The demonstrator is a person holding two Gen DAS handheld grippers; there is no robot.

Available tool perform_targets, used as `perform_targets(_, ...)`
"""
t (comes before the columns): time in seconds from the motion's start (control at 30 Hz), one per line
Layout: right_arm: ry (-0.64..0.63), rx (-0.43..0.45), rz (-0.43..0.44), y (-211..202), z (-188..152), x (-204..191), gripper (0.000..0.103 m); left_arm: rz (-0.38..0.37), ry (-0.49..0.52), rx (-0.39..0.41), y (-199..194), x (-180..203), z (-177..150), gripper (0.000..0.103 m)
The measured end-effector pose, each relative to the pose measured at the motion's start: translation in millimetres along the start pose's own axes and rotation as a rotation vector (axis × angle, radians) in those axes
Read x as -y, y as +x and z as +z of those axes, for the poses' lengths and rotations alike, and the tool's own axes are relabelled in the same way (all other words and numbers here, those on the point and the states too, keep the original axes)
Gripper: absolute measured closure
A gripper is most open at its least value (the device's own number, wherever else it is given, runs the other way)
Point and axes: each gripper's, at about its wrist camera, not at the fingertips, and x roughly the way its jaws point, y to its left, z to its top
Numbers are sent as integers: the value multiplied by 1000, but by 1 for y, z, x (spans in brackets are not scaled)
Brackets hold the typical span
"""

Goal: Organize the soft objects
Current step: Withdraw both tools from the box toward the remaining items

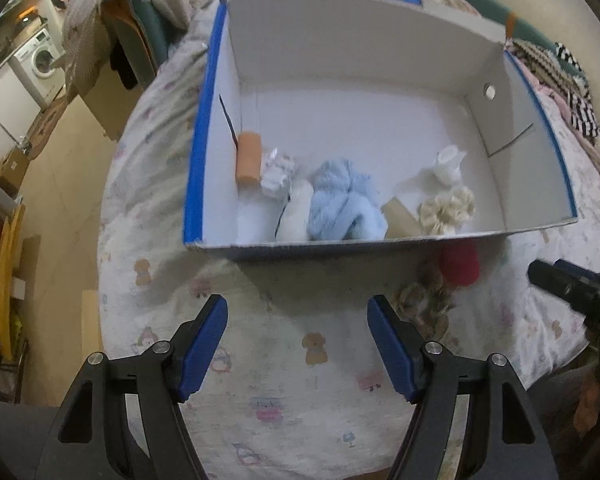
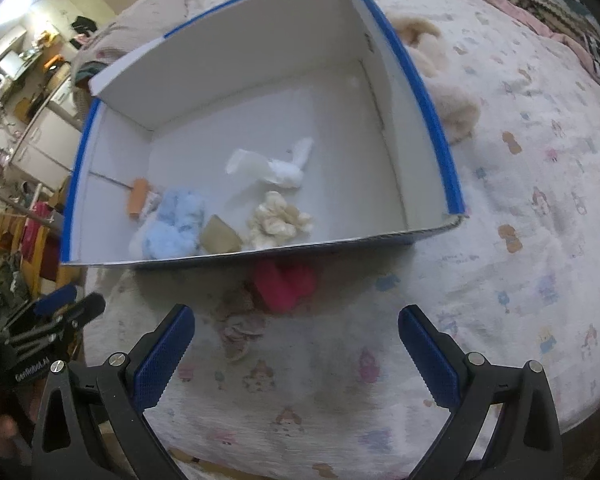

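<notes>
Two claws in view, both pointed steeply down over a bed with a cartoon-print quilt (image 1: 284, 364). Left claw (image 1: 298, 344): jaws spread, nothing between the blue pads, only quilt beneath. Right claw (image 2: 296, 354): jaws spread wider, also empty.

Soft objects still outside the box: a red fuzzy item (image 2: 286, 286) lying on the quilt, touching or just short of the box's near wall; a beige-grey ruffled scrunchie (image 2: 238, 332) just beside it, nearer the claws. In the right wrist view both sit ahead of the right claw, the scrunchie slightly toward its left finger. In the left wrist view they lie off to the right of the left claw.

Box (image 1: 204, 128): white cardboard, open top, blue tape along the rim. Contents gathered along the near wall: orange roll (image 1: 249, 157), small white patterned bundle (image 1: 278, 174), white roll (image 1: 296, 214), light-blue fluffy cloth (image 1: 346, 204), tan piece (image 1: 400, 218), cream scrunchie (image 1: 448, 208), white bundle (image 1: 448, 166) set farther in. Far half of the box floor is bare.

A tan plush item (image 2: 444, 80) lies outside the box's right wall. Quilt right of the box is open; bed edge drops to the floor on the left.
</notes>
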Motion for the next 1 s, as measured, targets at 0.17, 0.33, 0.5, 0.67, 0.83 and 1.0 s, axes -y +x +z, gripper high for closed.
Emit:
perform_targets(0.17,71,7,-8,1,5,12,0,-22,-13,-63,16,4,-2,33)
perform_targets(0.33,71,-10,-12,7,8,14,0,-90,20,-81,28,27,3,33)
perform_targets(0.5,65,-27,-24,12,9,18,0,-149,136,-118,51,71,7,33)
perform_targets(0.67,93,-40,-19,17,12,23,0,-172,185,-125,72,100,7,33)
perform_targets(0.83,97,-40,-18,17,12,25,0,-178,202,-178,92,107,1,36)
perform_targets(1.0,97,-46,-19,21,14,24,0,-157,209,-209,98,105,-1,64)
